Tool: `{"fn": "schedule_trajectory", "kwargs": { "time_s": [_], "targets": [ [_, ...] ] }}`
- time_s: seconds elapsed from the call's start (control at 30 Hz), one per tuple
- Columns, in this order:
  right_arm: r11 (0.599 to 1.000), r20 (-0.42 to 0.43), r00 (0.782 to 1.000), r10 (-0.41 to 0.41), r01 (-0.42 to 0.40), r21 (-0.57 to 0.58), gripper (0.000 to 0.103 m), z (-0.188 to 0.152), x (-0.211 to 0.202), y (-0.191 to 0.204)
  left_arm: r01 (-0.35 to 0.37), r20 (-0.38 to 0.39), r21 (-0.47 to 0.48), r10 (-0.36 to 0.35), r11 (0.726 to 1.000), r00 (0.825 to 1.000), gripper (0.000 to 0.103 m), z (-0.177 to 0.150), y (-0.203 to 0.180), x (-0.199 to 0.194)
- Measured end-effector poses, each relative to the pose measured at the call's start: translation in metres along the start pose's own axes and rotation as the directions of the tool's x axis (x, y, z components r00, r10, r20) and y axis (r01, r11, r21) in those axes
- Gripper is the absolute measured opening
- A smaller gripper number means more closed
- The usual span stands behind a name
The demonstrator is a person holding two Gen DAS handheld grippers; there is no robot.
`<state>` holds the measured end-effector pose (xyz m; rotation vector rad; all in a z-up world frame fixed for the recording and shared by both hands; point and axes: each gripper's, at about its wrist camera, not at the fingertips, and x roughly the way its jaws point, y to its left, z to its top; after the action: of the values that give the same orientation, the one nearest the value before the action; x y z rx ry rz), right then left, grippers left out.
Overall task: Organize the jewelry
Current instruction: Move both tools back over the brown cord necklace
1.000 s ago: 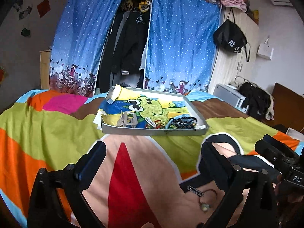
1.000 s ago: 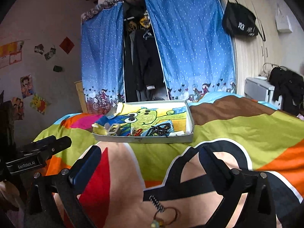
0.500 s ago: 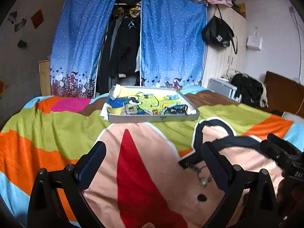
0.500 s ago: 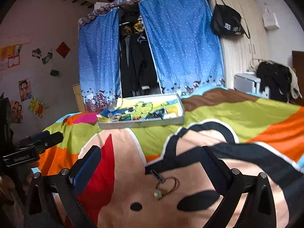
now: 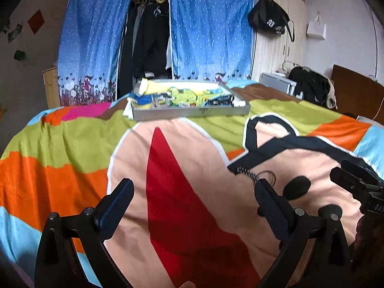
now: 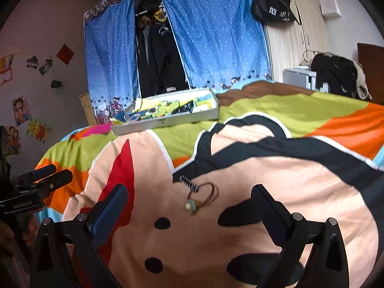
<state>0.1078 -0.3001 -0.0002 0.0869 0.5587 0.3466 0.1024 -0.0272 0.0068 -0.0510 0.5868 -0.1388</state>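
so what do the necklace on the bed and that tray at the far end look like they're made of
Necklace: seemingly a thin brown cord, leather or waxed string, lying in a limp loop, with a pale, smooth round bead, possibly stone or ceramic, and a black-and-white beaded or coiled strip beside it; too small to settle.

Tray: probably grey cardboard or thin board, with flat matte walls and sharp corners, lined with a printed cartoon sheet.

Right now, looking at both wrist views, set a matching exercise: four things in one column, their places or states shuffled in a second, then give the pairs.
Things:
1. cord necklace
2. grey tray
3. black bag
4. right gripper

Places or states:
A. hangs on the wardrobe
B. open, holding nothing
C. loose on the bedspread, outside the tray
D. far across the bed, jewelry inside

Pairs: 1-C, 2-D, 3-A, 4-B
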Motion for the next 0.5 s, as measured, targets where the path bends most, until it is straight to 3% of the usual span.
{"fn": "schedule_trajectory", "kwargs": {
  "time_s": [0.5],
  "targets": [
    [0.996, -0.19, 0.98, -0.061, 0.073, 0.057, 0.103, -0.045, 0.029, -0.011, -0.026, -0.175, 0.005, 0.027, 1.0, 0.984, 0.098, -0.041, 0.01, 0.034]
  ]
}}
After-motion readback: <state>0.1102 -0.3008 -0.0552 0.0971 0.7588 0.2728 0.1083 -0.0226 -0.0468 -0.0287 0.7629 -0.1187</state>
